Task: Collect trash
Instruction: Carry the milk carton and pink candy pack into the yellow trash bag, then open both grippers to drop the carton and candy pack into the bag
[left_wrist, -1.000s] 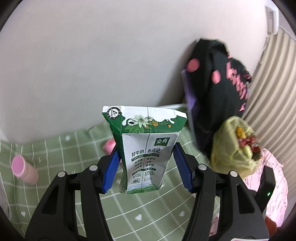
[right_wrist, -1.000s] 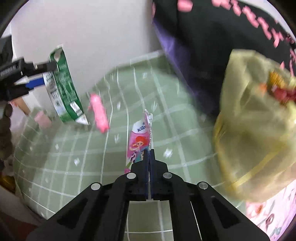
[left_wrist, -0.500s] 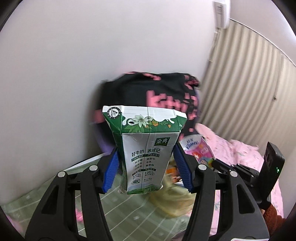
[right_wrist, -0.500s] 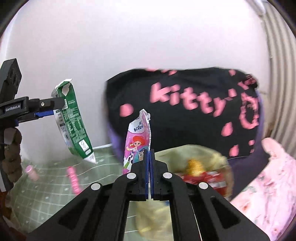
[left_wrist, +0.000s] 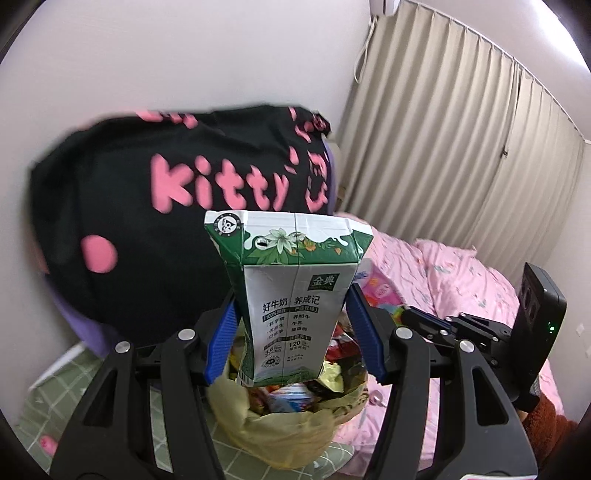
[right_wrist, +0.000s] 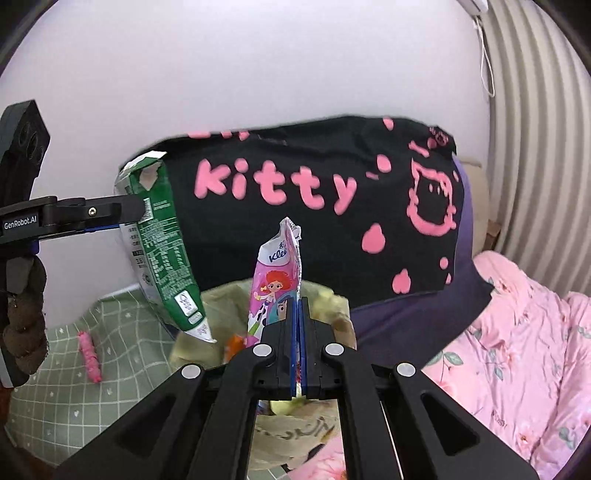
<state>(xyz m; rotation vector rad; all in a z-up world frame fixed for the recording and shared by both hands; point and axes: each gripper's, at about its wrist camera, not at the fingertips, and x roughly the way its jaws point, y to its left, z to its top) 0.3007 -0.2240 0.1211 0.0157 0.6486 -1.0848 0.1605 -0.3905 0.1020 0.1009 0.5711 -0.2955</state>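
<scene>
Two pieces of trash held above one yellow bag

The left gripper (left_wrist: 291, 328) clamps one green milk carton (left_wrist: 293, 295) between its pads; the right gripper (right_wrist: 298, 343), squeezed nearly flat, pinches one pink wrapper (right_wrist: 277, 284). Both hang over the bag (left_wrist: 291, 432); one pink bottle (right_wrist: 88, 350) lies far left.

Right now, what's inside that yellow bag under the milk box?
The yellow bag is open and stuffed with crumpled colourful wrappers and packets. The milk carton, held in the left gripper, hangs above and hides part of the opening. What lies deeper is covered.
</scene>
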